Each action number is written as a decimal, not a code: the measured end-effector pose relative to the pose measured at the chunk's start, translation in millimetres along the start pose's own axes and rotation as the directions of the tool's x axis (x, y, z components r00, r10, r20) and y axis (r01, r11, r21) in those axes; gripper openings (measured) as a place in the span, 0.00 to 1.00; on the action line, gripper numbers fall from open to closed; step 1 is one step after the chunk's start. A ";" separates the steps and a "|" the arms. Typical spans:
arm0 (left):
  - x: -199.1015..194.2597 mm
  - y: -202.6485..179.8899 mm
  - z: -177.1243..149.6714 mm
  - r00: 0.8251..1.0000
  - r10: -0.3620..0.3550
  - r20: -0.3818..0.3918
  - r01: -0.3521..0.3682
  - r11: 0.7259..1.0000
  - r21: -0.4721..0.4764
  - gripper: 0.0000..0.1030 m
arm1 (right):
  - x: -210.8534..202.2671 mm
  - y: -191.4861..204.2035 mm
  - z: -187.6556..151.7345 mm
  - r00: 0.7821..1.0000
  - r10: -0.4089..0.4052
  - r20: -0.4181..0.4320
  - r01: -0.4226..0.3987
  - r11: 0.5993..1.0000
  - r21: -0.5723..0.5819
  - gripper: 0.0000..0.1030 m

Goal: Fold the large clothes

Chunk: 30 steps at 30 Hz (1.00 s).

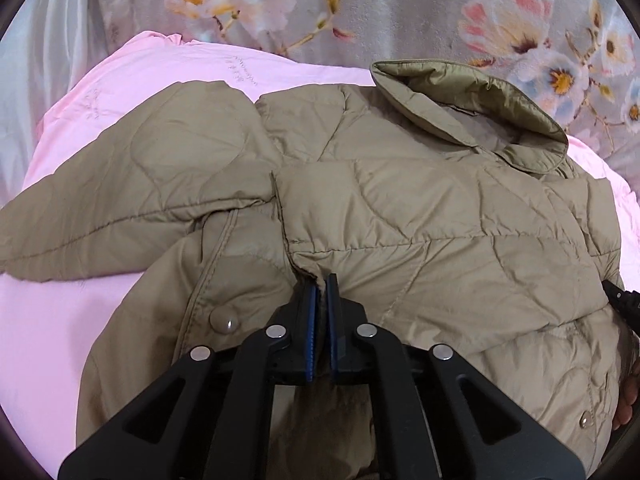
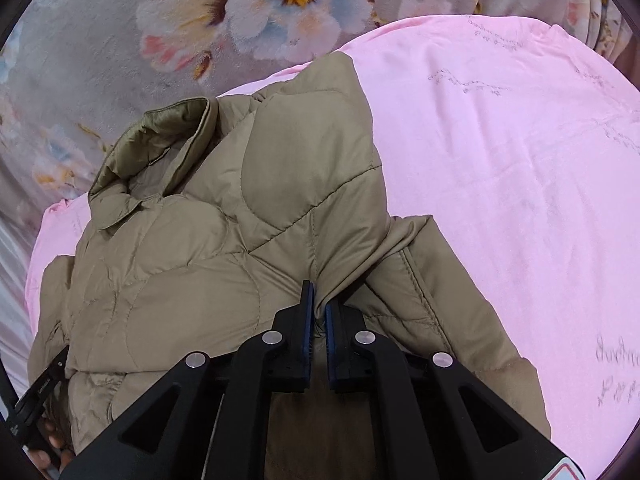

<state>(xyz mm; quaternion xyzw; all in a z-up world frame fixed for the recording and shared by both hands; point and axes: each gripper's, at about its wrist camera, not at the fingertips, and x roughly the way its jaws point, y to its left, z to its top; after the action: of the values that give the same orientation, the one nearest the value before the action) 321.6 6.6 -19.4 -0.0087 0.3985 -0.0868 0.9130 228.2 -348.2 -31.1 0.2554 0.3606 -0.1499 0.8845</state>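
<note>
Khaki quilted puffer jacket (image 1: 400,208) lies on pink sheet (image 1: 80,320) over floral-blanket bed (image 1: 400,8), collar toward far edge. Left tool (image 1: 321,280) and right tool (image 2: 318,300) each pinch jacket fold.

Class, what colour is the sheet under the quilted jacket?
Pink sheet, clearest in the right wrist view, under the jacket.

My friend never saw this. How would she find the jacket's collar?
Start at the big pink sheet; the tan puffy jacket lies spread on it. Go to the jacket's far end, by the flowery blanket. The collar is the flap standing up there, shiny olive inside, while the rest is dull and quilted.
</note>
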 end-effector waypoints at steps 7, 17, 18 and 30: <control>-49.1 7.5 -54.7 1.000 -0.015 -0.005 0.015 1.000 0.005 0.05 | -50.0 -26.2 -59.8 1.000 0.026 -0.008 -0.025 1.000 0.012 0.02; -116.4 11.4 -99.7 0.999 0.034 0.008 -0.034 0.997 0.069 0.14 | -120.2 -35.5 -114.8 1.000 -0.007 -0.028 0.007 1.000 0.006 0.19; -129.1 13.4 -94.8 0.999 0.038 0.029 -0.040 0.997 0.069 0.25 | -134.0 -31.5 -112.3 0.999 -0.033 -0.001 0.033 0.999 -0.020 0.21; -114.1 -69.3 -51.2 0.998 -0.020 0.058 0.011 0.989 0.148 0.54 | -131.7 91.6 -107.1 0.995 0.016 0.096 0.020 0.931 -0.364 0.42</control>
<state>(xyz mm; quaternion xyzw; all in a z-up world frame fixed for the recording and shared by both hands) 197.6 -40.1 34.5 0.0535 0.3637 -0.1229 0.9218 117.7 -202.0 29.3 0.0790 0.3389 -0.0933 0.9328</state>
